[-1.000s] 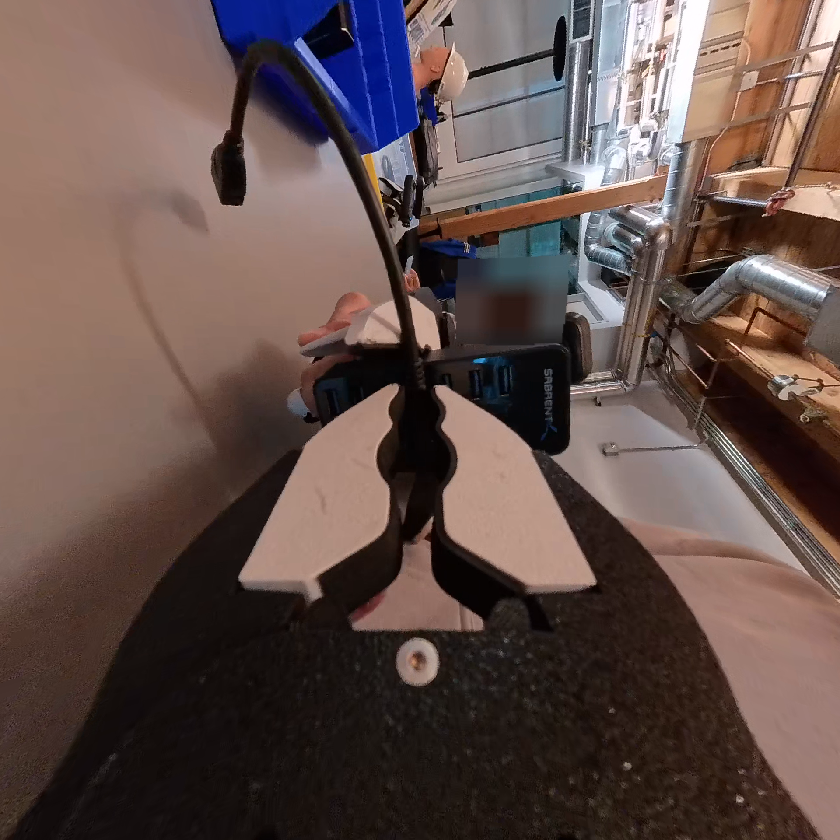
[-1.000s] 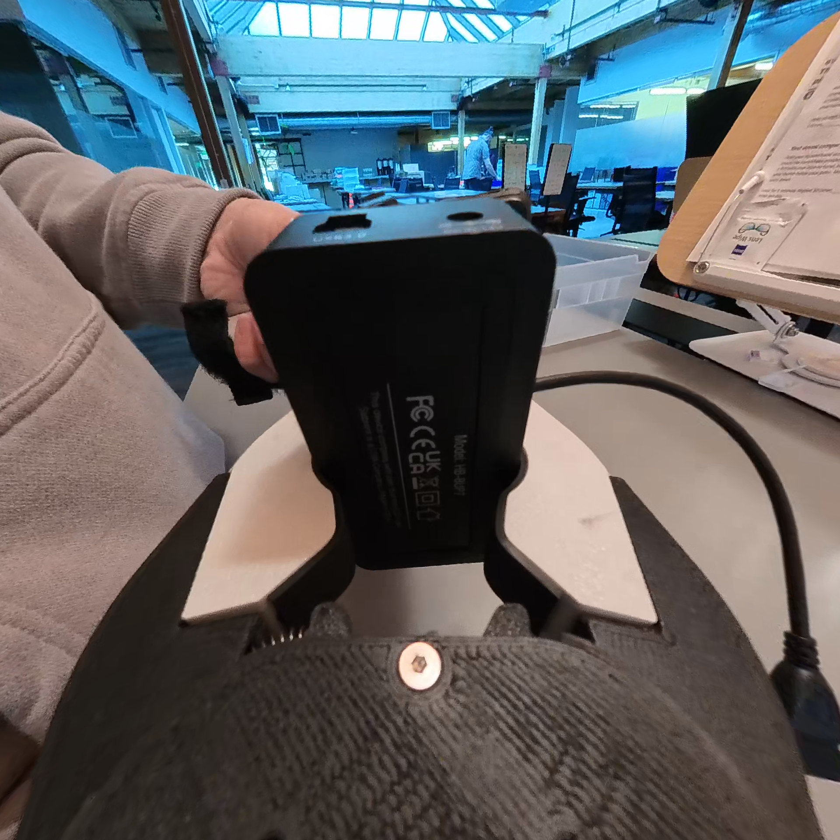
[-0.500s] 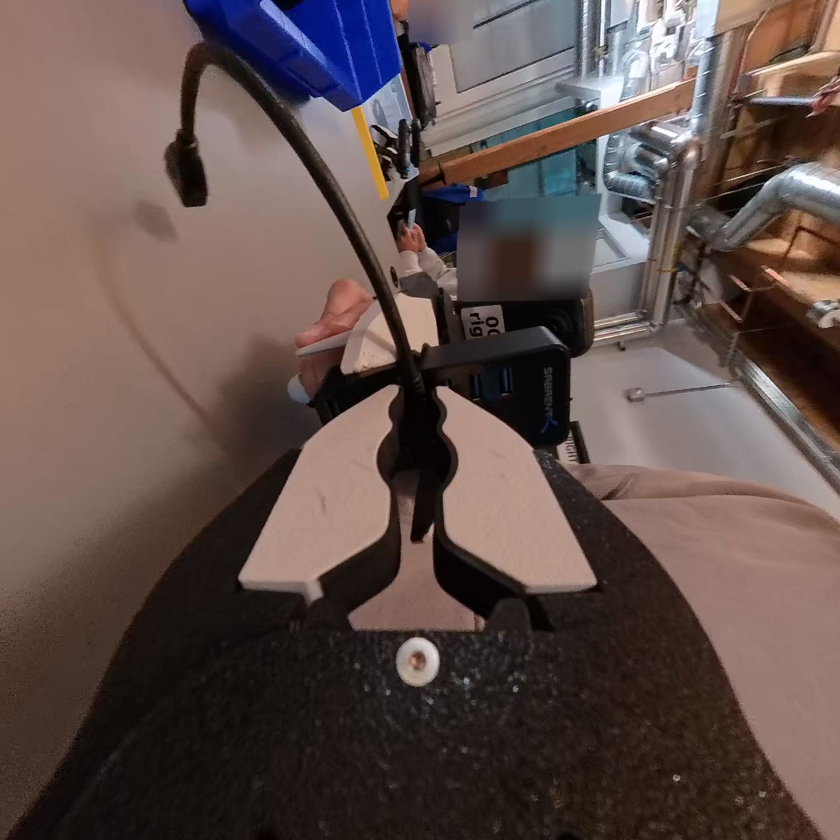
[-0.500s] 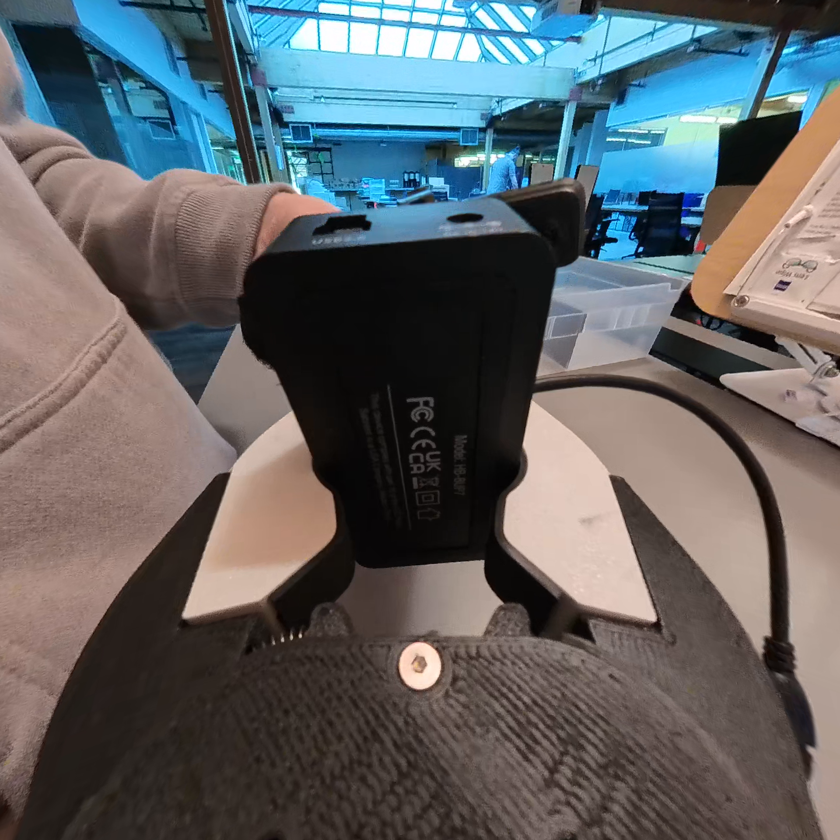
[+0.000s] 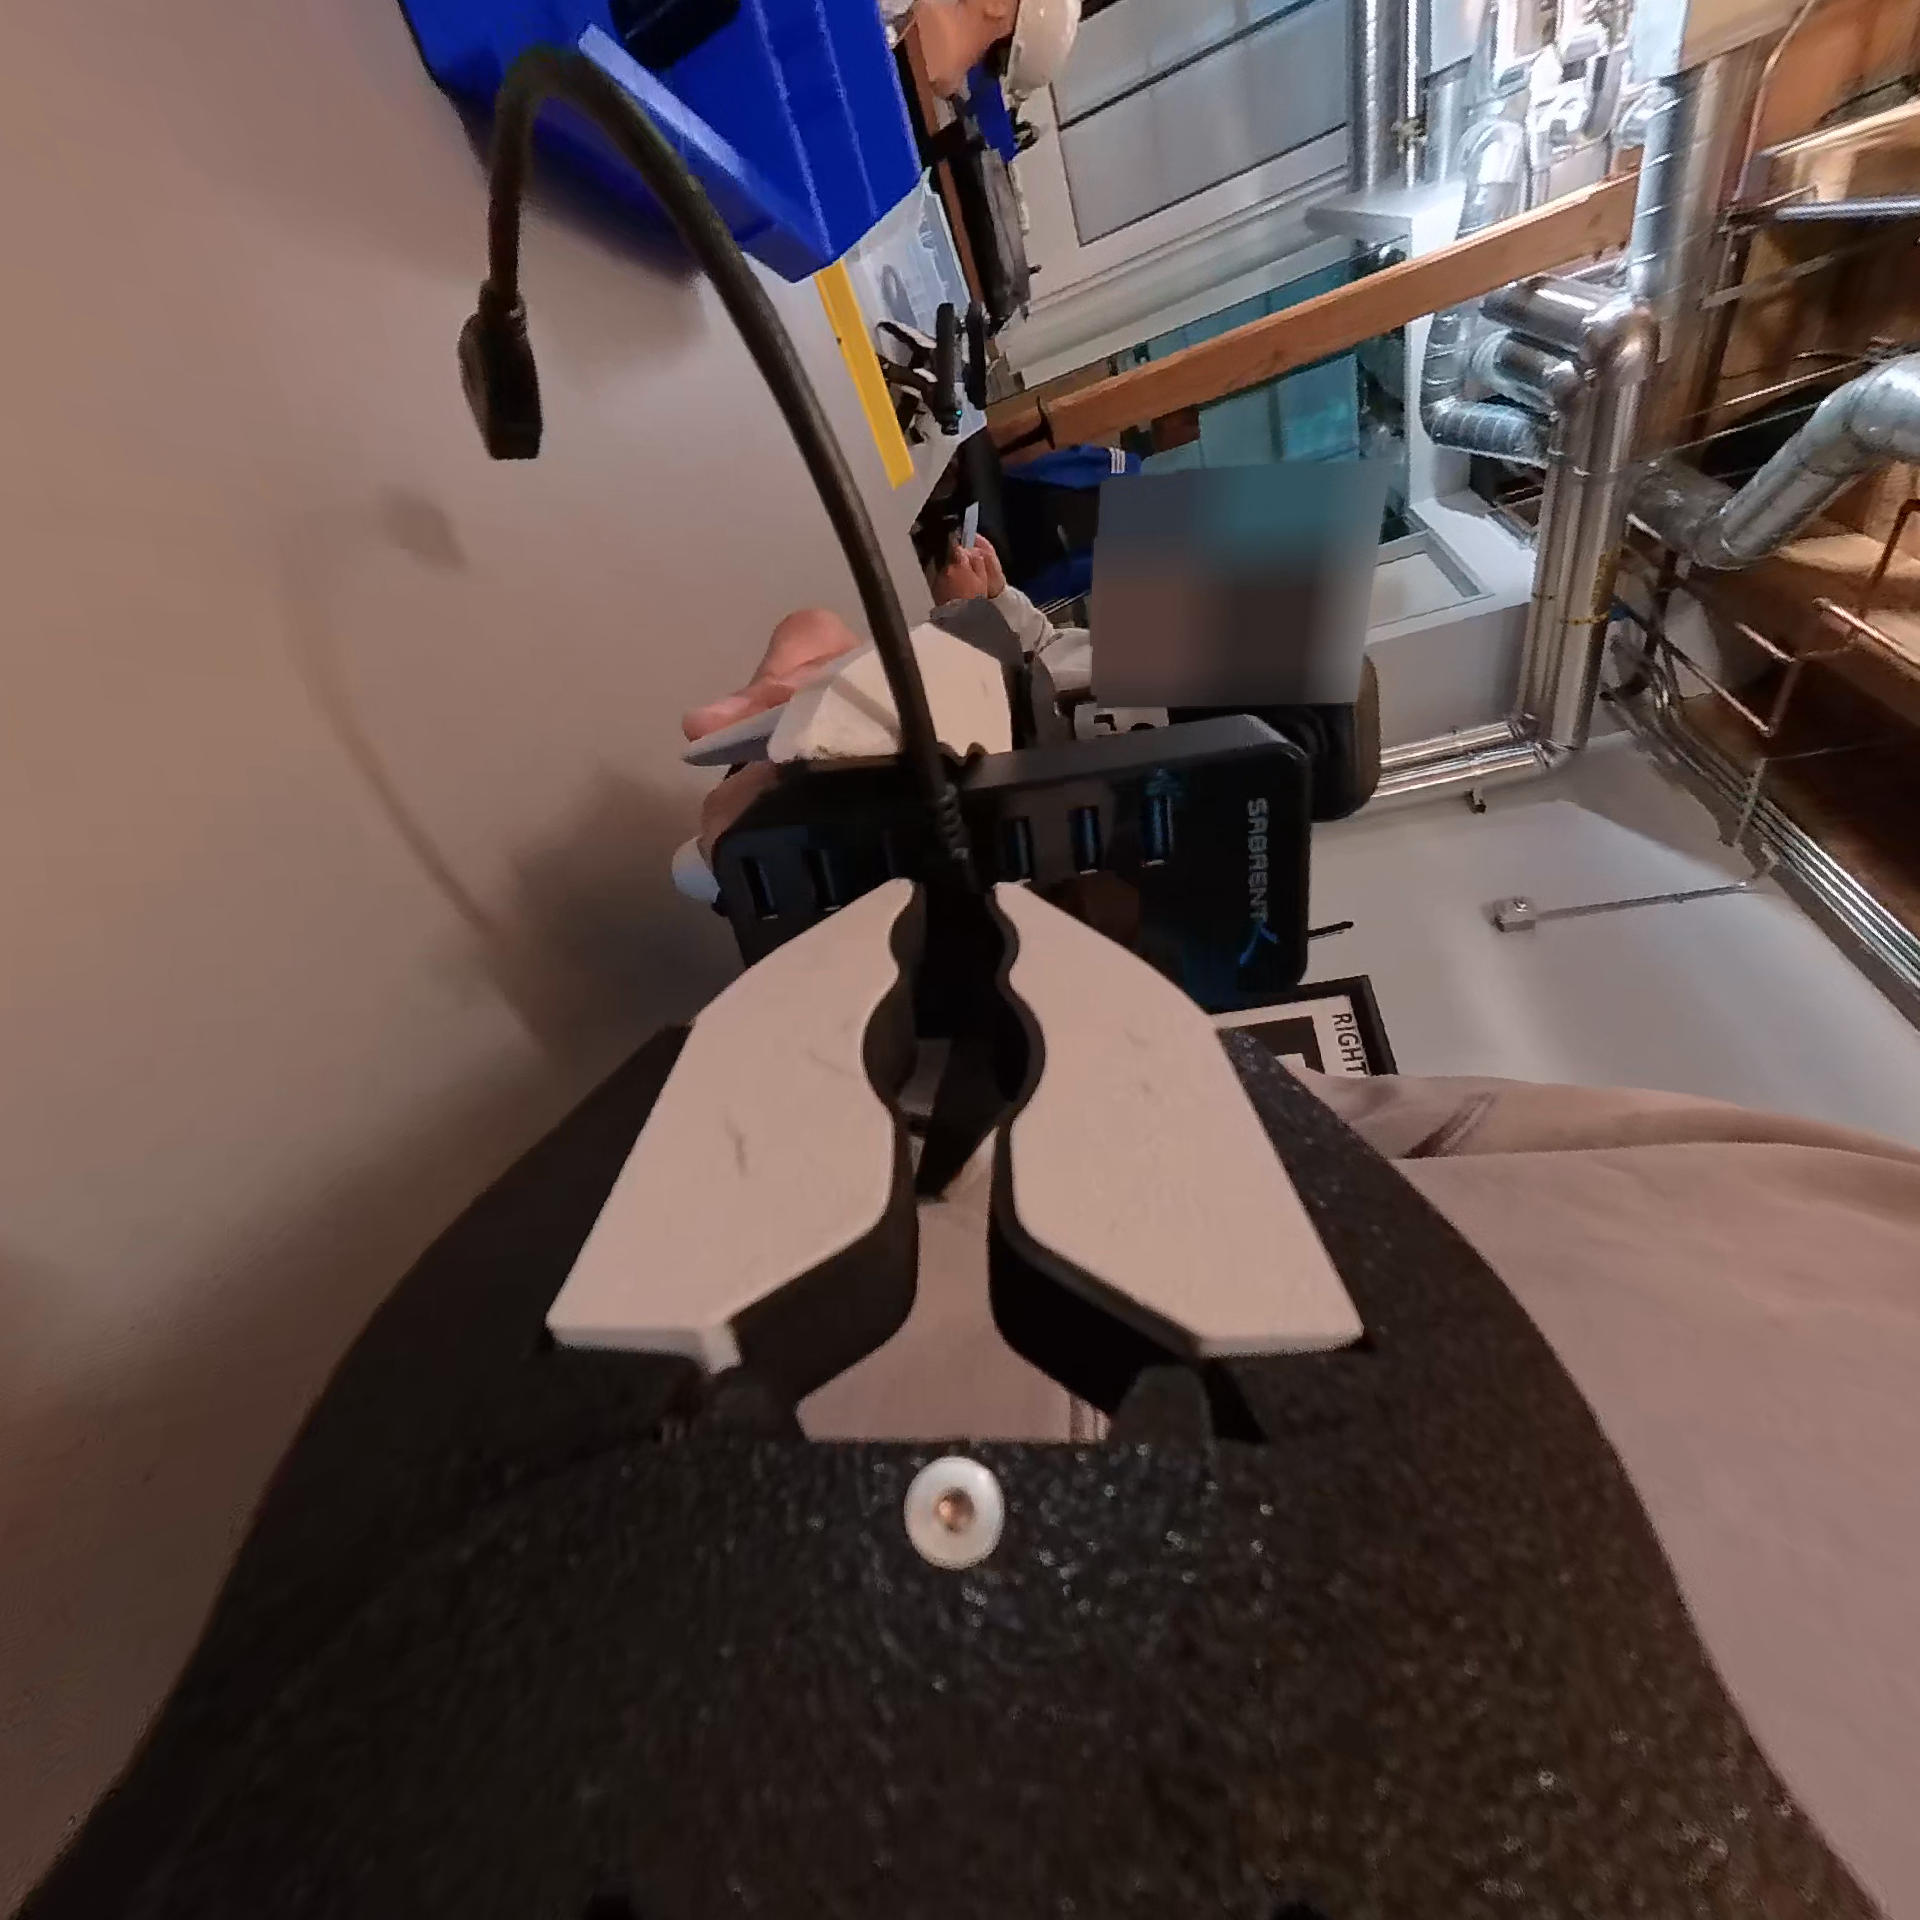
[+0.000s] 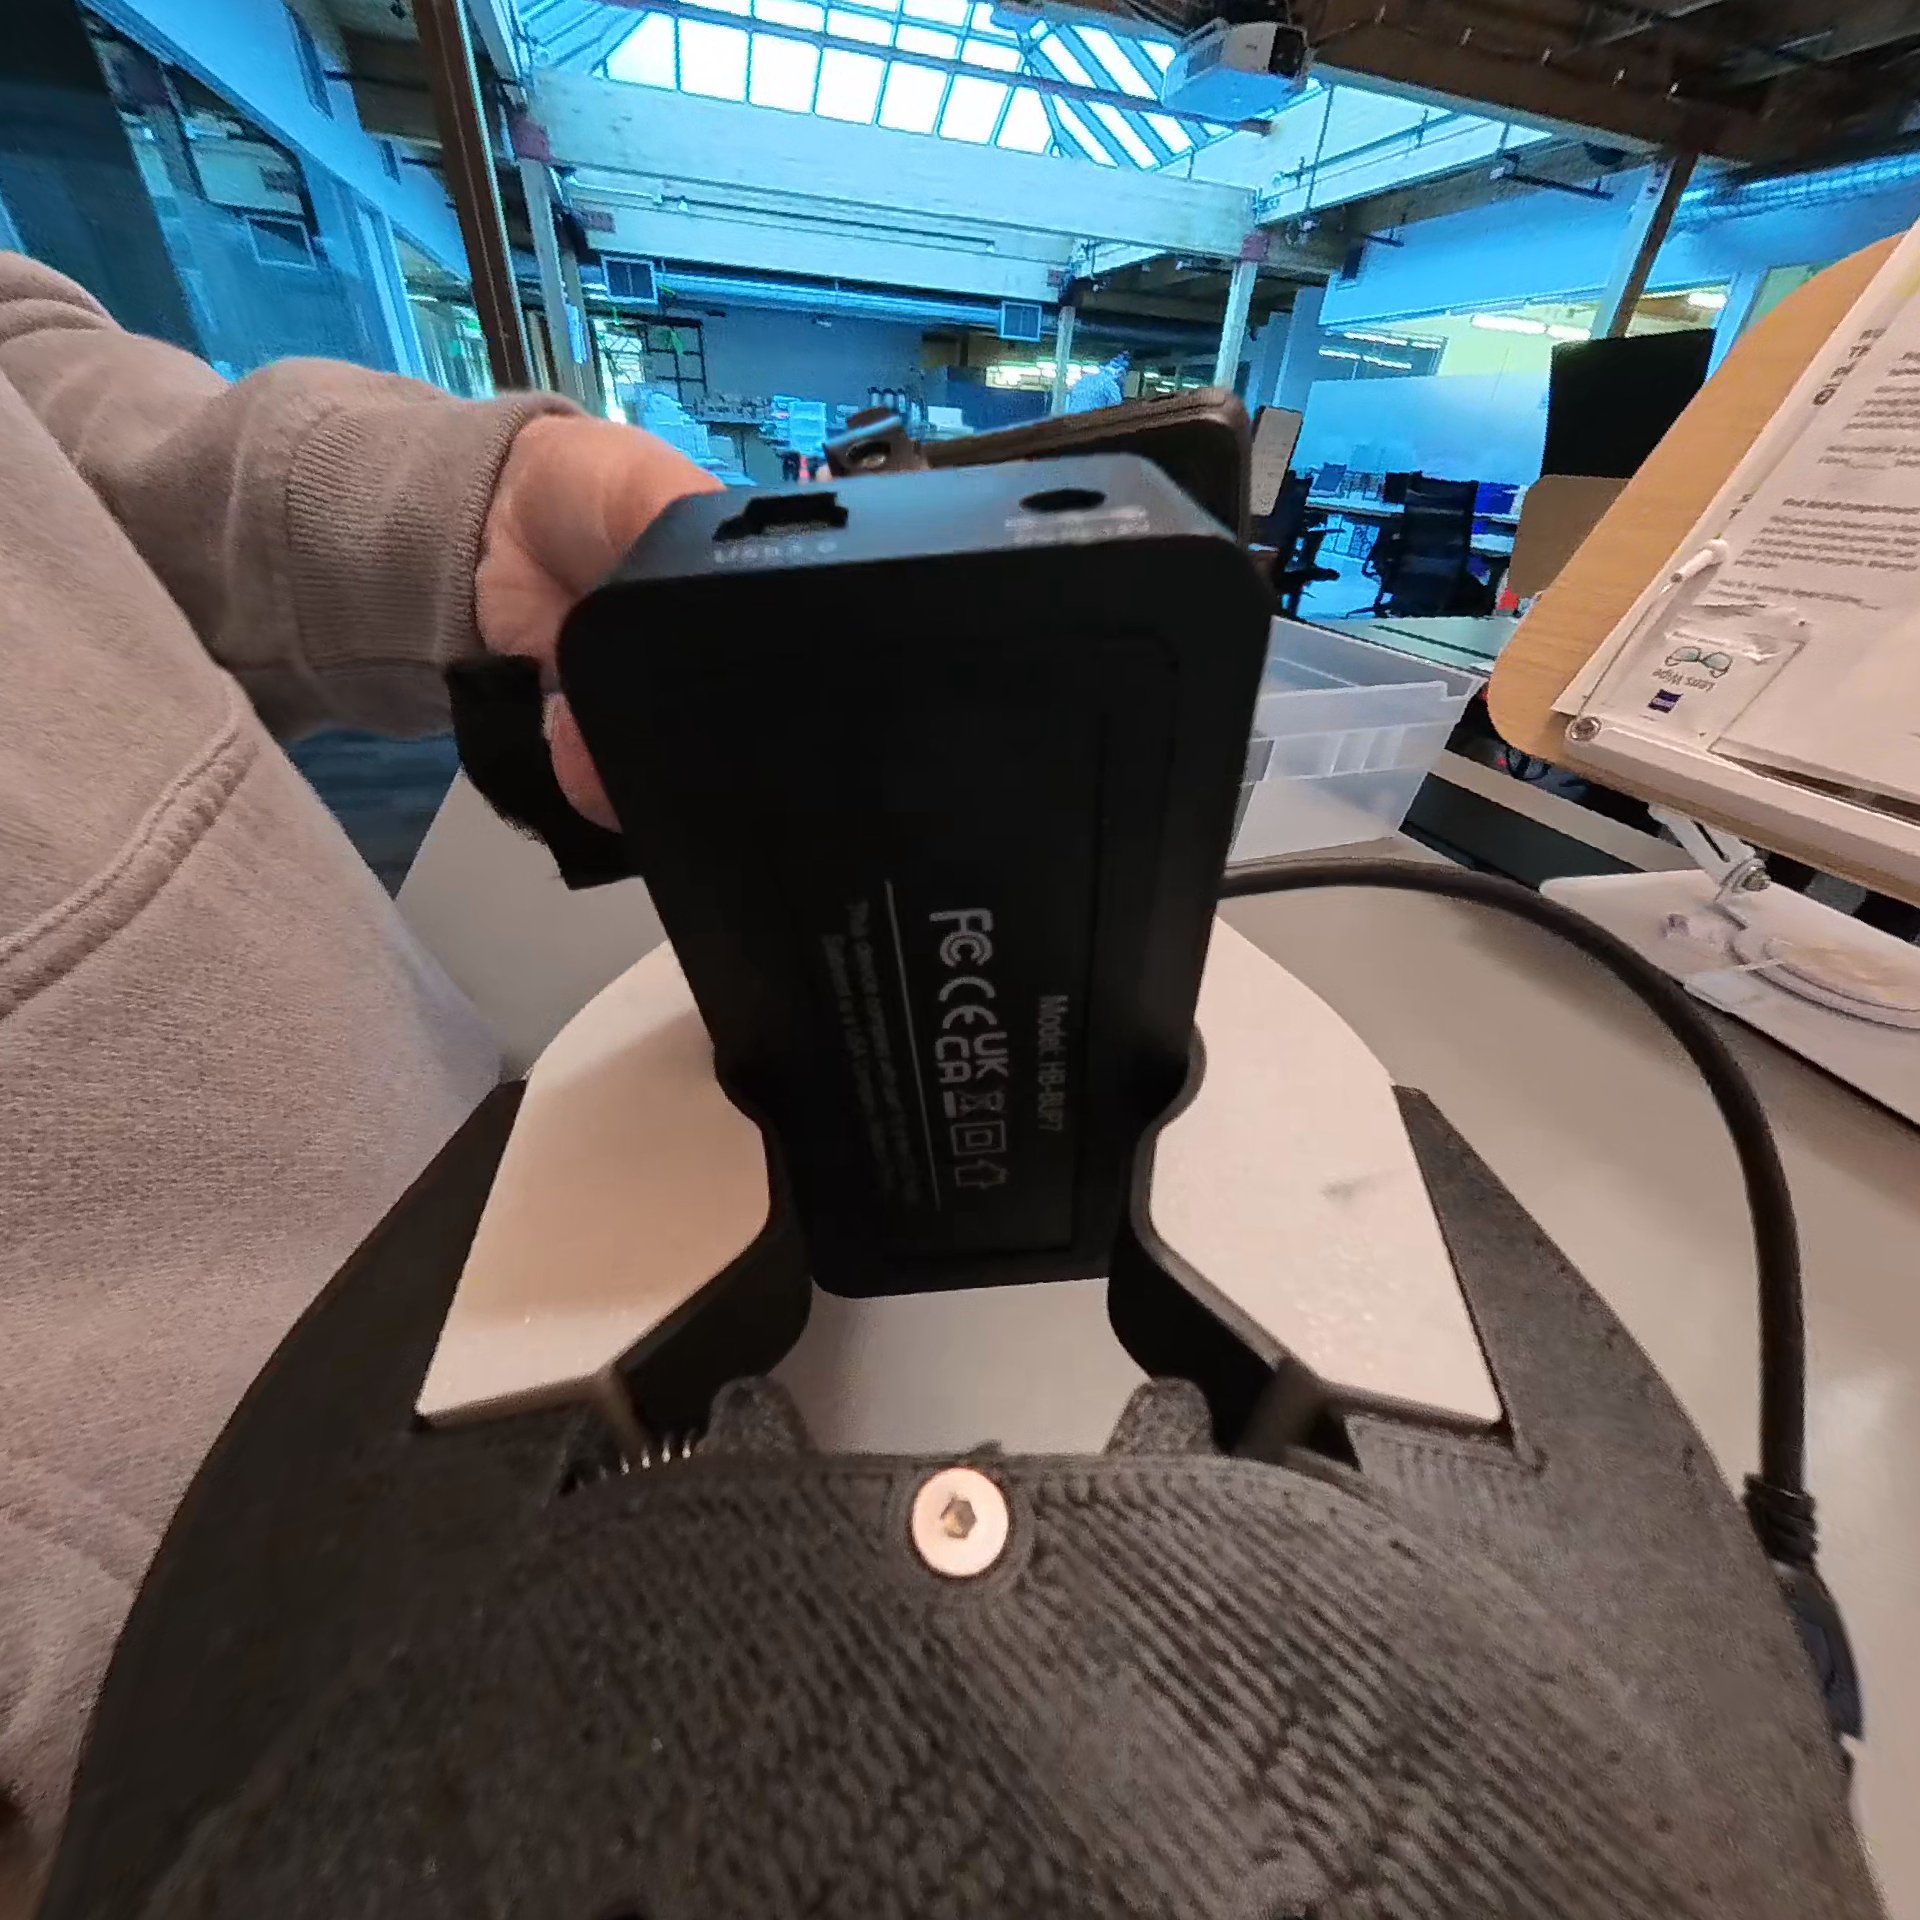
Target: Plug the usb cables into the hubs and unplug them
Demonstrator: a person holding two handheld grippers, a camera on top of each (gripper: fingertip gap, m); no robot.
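My left gripper [image 5: 956, 894] is shut on the plug of a black USB cable [image 5: 790, 343]. The cable arcs up and left to a free connector [image 5: 499, 384]. The plug's tip sits at the port row of a black hub [image 5: 1195, 831] with blue ports; my fingers hide whether it is seated. My right gripper [image 6: 956, 1039] is shut on that hub [image 6: 904, 779], holding it above the table with its underside facing the camera. The right gripper's white finger [image 5: 904, 696] shows behind the hub. The cable [image 6: 1704, 1049] hangs past the right side.
A blue bin [image 5: 727, 135] stands on the pale table [image 5: 208, 727]. In the right wrist view a clear plastic bin [image 6: 1340, 727] and a wooden document stand [image 6: 1714, 520] are on the table at the right. A person's beige sleeve [image 6: 208, 623] is at the left.
Both grippers keep their hold. The hub has tilted a little, and the left gripper's body now shows behind the hub's top edge in the right wrist view.
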